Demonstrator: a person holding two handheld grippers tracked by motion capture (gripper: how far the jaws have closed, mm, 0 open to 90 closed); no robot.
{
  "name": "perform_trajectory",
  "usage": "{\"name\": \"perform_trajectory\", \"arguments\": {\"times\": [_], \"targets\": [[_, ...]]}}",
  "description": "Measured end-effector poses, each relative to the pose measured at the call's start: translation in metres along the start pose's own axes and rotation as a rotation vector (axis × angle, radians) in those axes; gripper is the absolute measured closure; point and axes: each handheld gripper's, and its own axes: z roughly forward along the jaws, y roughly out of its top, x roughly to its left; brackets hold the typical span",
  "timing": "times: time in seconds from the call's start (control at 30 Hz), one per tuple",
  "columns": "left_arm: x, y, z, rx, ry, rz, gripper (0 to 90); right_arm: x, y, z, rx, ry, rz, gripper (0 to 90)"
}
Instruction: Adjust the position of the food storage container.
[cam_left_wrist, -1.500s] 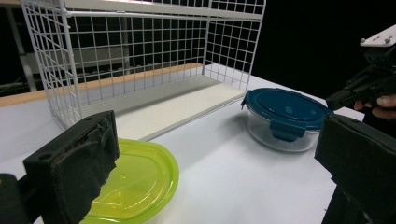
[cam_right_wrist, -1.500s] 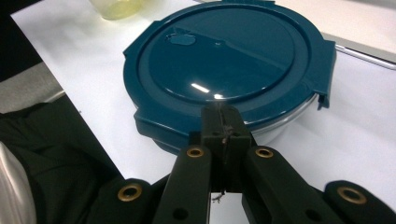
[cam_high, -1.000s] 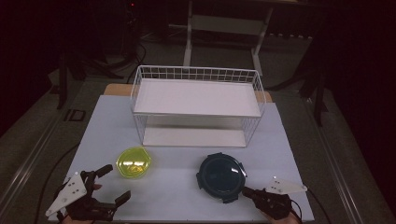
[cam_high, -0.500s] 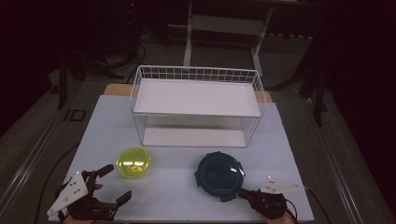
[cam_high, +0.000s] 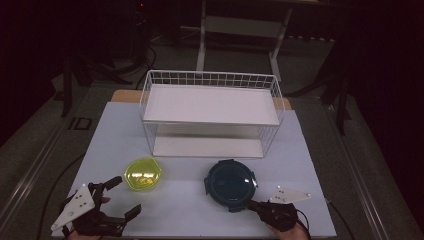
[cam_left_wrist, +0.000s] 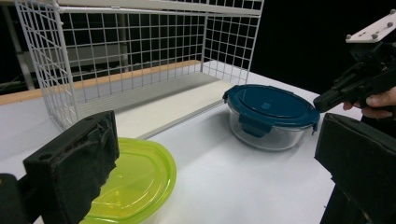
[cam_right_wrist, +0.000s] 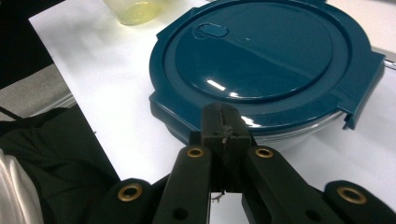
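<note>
Round glass container with a dark-blue clip lid (cam_high: 230, 184) sits near the worktop's (cam_high: 300, 150) front edge. Right gripper (cam_high: 253, 203), jaws closed empty, noses against its rim; left gripper (cam_high: 123, 198) waits open. Next, probably opening to grasp it.

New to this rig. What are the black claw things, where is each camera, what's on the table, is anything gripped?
No robot arm here: a person holds a hand-operated two-jaw gripper in each hand. The high view looks down from above the person's side; the other two cameras ride on the grippers and look along their own jaws.

On the white table stand a white wire rack, a yellow-green container and a glass bowl with a dark blue clip lid.

The left gripper is open near the yellow-green container and holds nothing. The right gripper is shut, its tips at the near rim of the blue lid; whether they touch it I cannot tell, and nothing sits between them.
</note>
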Motion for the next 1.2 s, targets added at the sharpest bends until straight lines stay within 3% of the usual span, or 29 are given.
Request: {"name": "perform_trajectory", "arguments": {"times": [0.43, 0.7, 0.8, 0.9, 1.03, 1.2], "targets": [[-0.001, 0.0, 0.001, 0.001, -0.009, -0.004, 0.0, 0.004, 0.012, 0.018, 0.007, 0.018, -0.013, 90.0], [-0.002, 0.001, 0.002, 0.012, -0.01, 0.005, 0.0, 0.004, 0.013, 0.019, 0.004, 0.019, -0.005, 90.0], [-0.001, 0.002, 0.003, 0.008, -0.023, 0.002, 0.0, 0.003, 0.016, 0.012, -0.025, 0.01, -0.005, 89.2], [-0.003, 0.005, 0.006, 0.012, -0.061, -0.011, 0.0, 0.004, 0.019, 0.006, -0.047, 0.006, -0.015, 76.9], [-0.009, 0.009, 0.012, 0.039, -0.097, 0.007, 0.0, 0.005, 0.022, 0.0, -0.084, 0.008, -0.029, 56.6], [-0.012, 0.014, 0.019, 0.042, -0.147, -0.031, 0.0, 0.004, 0.028, -0.005, -0.124, 0.002, -0.041, 31.2]]}}
